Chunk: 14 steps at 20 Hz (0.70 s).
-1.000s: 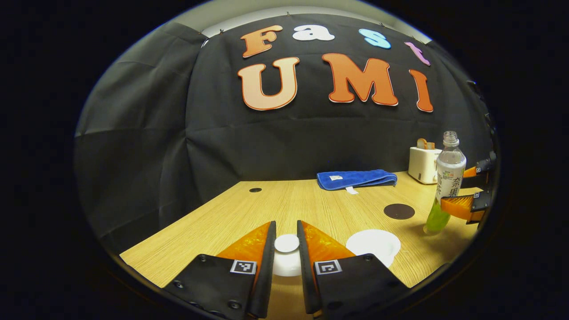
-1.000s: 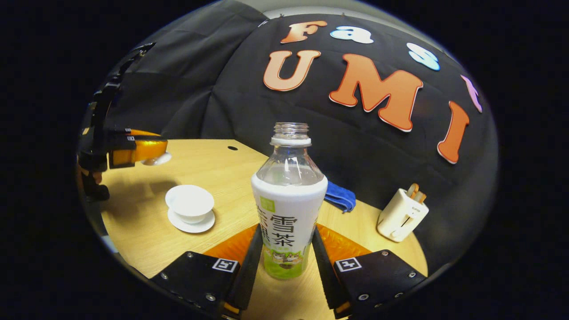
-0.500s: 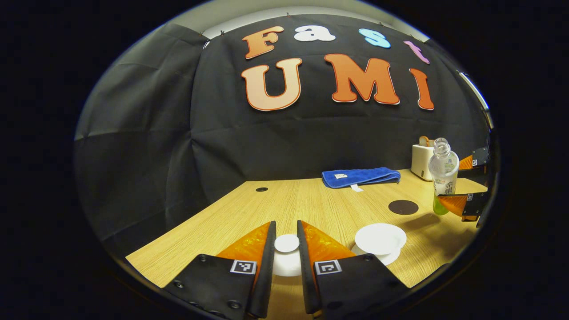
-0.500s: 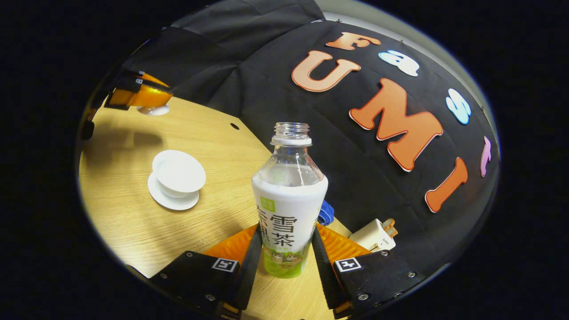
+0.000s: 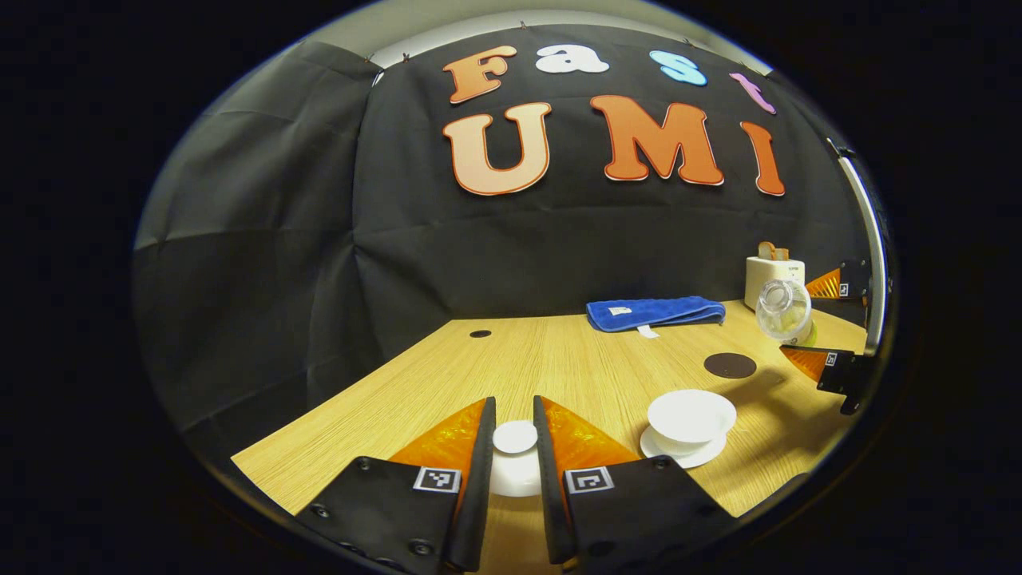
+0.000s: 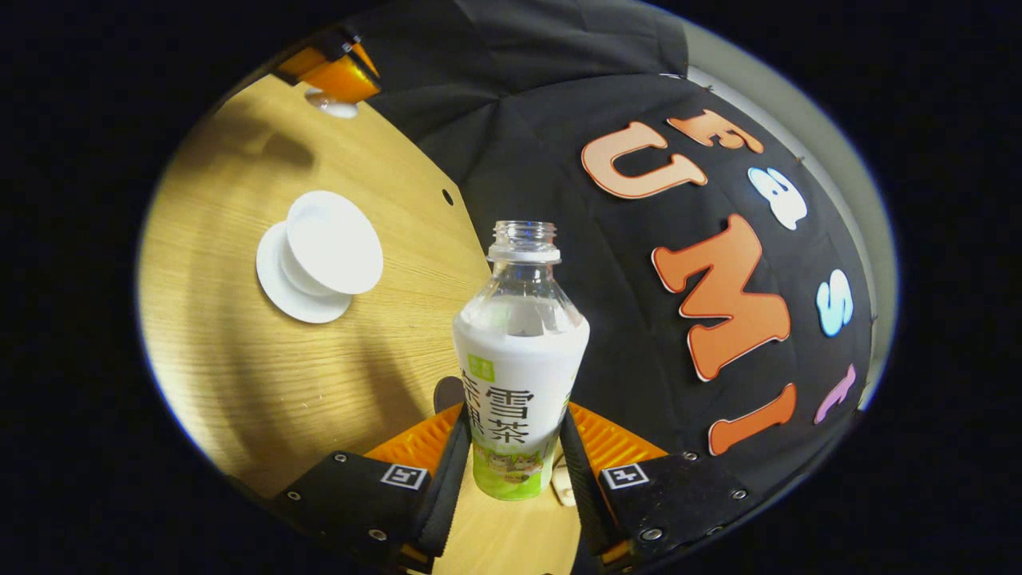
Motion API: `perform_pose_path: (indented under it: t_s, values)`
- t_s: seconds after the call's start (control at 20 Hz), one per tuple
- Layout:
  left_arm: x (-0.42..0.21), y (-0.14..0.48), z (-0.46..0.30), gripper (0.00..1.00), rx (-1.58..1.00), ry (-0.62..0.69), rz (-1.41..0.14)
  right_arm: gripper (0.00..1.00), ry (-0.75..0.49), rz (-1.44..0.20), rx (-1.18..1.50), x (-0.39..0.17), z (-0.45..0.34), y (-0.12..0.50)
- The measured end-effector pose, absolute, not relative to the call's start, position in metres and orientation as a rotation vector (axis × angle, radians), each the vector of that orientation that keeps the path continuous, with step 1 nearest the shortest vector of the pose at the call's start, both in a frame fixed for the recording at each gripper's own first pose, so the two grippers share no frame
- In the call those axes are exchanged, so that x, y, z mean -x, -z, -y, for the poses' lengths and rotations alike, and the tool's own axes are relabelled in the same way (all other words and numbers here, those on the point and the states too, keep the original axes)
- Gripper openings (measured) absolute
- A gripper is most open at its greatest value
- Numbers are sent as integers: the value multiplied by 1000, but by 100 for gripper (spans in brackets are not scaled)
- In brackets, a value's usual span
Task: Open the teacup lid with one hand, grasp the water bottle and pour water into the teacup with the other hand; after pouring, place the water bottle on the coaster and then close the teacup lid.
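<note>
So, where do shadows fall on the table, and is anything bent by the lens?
Left gripper view: a soft dark shadow lies on the table right of the teacup; the table's far edge curves. Right gripper view: a shadow sits under the lid at top left, and the wood grain bows around the bottle.

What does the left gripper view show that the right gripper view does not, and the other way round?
Left gripper view: the blue towel and the toaster near the wall, plus the lid close up in the jaws of the left gripper. Right gripper view: the label side of the bottle, with the right gripper shut on it. Shared: the uncovered teacup on its saucer, the bottle, the lid and the wooden table.
</note>
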State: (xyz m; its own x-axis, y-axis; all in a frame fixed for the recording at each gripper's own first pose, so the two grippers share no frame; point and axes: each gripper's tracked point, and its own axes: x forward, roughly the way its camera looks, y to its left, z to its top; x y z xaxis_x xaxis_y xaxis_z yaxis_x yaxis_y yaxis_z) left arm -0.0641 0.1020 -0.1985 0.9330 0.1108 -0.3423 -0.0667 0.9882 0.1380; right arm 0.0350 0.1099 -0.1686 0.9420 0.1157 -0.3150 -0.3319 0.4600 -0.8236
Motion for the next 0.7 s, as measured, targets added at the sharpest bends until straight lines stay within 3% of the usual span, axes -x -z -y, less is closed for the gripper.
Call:
perform_pose_path:
  t_s: [0.7]
  values:
    - [70, 215, -119, 34, -119, -119, -393, 64, -226, -33, 1464, -57, -118, 163]
